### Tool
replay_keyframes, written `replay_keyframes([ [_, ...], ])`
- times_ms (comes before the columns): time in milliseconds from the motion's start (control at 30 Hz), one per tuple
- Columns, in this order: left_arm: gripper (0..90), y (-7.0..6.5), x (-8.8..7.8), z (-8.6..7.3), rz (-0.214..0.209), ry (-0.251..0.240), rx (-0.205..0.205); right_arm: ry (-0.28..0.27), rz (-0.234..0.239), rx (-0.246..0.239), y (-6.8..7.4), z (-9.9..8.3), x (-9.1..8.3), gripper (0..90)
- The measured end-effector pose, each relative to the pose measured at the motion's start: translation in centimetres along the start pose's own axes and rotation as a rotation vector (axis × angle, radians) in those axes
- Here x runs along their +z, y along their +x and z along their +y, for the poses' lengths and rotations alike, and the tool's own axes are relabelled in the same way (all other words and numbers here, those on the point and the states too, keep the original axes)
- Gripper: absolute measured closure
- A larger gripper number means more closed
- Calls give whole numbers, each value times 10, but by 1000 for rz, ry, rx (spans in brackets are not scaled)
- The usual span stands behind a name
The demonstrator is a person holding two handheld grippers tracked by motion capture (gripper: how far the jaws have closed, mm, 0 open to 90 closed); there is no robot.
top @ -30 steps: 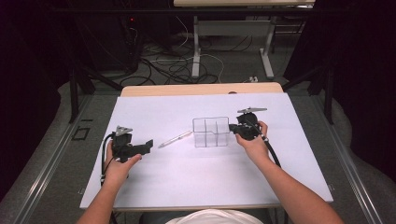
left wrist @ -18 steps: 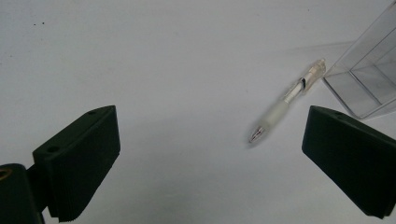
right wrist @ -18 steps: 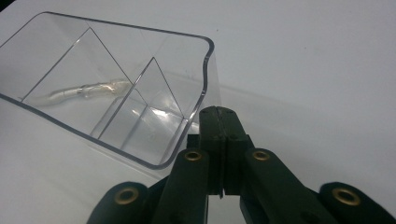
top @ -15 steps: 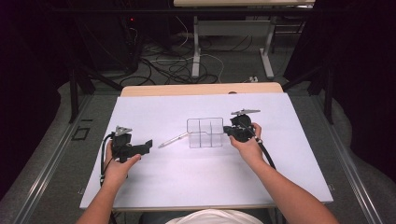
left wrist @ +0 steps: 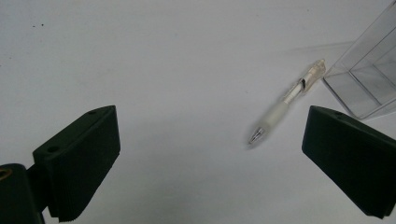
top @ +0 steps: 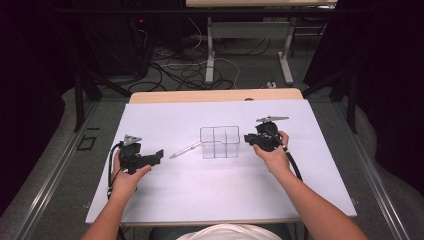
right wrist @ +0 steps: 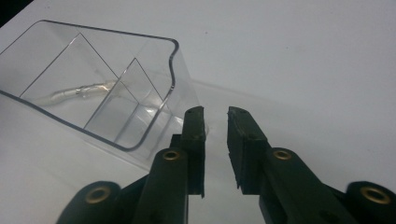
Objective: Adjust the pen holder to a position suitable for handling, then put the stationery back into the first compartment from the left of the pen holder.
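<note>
White-covered table (top: 210, 200), dark room behind, cables on floor at 12 o'clock. Clear divided organizer (top: 220, 142) upright at centre, compartments bare. Pen (top: 185, 149) flat on sheet just beside organizer at 9 o'clock, tip toward left gripper (top: 159, 155); not yet picked up (judged: loading barely begun). Left gripper held wide apart, grasping nothing. Right gripper (top: 247, 138) at organizer's 3 o'clock wall, jaws nearly closed, nothing between. No obstacle between pen and left gripper.

Pen (top: 185, 149) on table (top: 210, 200), just left of clear organizer (top: 220, 142).
</note>
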State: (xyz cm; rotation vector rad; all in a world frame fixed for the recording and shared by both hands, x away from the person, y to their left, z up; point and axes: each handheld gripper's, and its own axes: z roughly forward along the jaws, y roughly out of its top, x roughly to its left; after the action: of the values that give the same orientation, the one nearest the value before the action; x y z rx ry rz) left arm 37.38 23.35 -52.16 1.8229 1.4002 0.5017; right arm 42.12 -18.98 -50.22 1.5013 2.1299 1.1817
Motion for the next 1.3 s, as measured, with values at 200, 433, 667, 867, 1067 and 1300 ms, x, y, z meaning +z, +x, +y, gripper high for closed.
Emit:
replay_keyframes([
  [200,50,0,1,1,3,0,0,-42,-13,3,-10,-2,-11,592],
  [433,52,-2,-2,4,-10,-7,11,-76,-31,-32,-18,-6,-28,511],
  [667,52,-8,-1,7,-24,-7,22,-64,-58,-48,-27,-14,-43,426],
  [867,73,-16,-2,13,-13,-14,57,-41,-36,-75,-33,-23,-47,404],
  [1067,78,-26,-2,25,-36,-13,72,-51,-59,-98,-39,-23,-49,353],
  [1300,159,-33,0,38,-42,-12,134,-55,-47,-144,-41,-26,-45,315],
])
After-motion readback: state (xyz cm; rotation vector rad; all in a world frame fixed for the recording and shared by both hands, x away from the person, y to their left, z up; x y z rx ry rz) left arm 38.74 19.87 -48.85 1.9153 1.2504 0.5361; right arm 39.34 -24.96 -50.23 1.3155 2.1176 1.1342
